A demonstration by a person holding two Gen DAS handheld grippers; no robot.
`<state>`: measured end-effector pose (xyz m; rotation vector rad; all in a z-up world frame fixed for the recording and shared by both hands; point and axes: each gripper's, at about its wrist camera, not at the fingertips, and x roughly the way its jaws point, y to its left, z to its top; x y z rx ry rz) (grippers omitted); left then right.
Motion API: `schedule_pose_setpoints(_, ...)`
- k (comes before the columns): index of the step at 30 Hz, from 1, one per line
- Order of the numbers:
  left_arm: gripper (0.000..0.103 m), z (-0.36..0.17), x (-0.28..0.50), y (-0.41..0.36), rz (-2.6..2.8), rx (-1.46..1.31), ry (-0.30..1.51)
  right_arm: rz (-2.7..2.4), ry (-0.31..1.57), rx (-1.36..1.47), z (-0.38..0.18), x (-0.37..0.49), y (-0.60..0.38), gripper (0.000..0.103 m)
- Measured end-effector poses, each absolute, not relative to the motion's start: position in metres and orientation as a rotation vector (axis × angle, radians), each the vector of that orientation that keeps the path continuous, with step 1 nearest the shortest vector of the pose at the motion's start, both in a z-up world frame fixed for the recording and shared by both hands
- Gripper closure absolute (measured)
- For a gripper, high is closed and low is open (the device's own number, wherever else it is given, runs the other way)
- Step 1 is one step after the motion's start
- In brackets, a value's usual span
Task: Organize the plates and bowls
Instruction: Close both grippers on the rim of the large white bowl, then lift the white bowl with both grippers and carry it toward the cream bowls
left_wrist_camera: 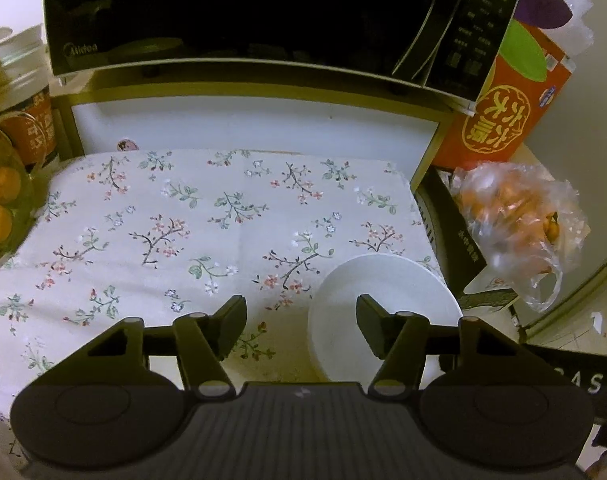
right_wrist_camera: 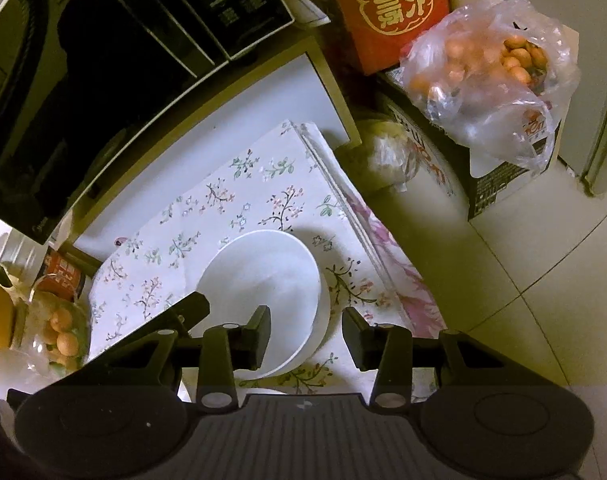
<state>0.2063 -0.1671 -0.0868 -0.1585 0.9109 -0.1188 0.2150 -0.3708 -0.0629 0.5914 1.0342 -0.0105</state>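
A stack of white bowls (right_wrist_camera: 269,292) sits on the flowered tablecloth (left_wrist_camera: 183,220), low and centre in the right wrist view and at the lower right of the left wrist view (left_wrist_camera: 379,304). The top bowl nests in at least one more below it, and another white rim shows just under the stack at the bottom of the right view.

They look like glazed ceramic: stiff, smooth and probably slippery, fairly heavy as a stack, and liable to chip if knocked. The rim is the only sensible place to take hold, with one finger inside and one outside the wall; lifting one bowl at a time would likely be safer than moving the whole stack.

The left gripper (left_wrist_camera: 301,326) has its fingers apart and nothing between them; its right finger hangs over the bowl. The right gripper (right_wrist_camera: 305,336) also stands apart and empty, its left finger over the near rim, though I cannot tell whether it touches.

In the left view, the cloth is bare across the middle and left. The microwave (left_wrist_camera: 231,12) overhangs the top, a fruit bowl (left_wrist_camera: 1,204) crowds the left edge, and a bag of oranges (right_wrist_camera: 491,68) lies at the right, past the cloth's edge, which falls close beside the stack.
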Motion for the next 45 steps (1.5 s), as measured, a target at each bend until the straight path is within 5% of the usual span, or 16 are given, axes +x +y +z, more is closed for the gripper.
schedule_pose_setpoints(10,0.063,-0.098,0.215,-0.165,-0.148,-0.211,0.952,-0.042,1.064,0.536,-0.068,0.223,-0.361,0.07)
schedule_pose_setpoints(15,0.081,-0.1,0.215,-0.169,-0.157,-0.219,0.969,-0.034,1.08,0.522,-0.069,0.225,-0.354,0.09)
schedule_pose_setpoints(19,0.086,-0.092,0.211,-0.169,-0.158,-0.206,0.944,-0.043,1.082,0.503,-0.065,0.225,-0.35,0.091)
schedule_pose_setpoints(45,0.088,-0.021,0.109,-0.127,-0.164,-0.301,0.874,0.137,0.908,0.371,0.035,0.152,-0.328,0.091)
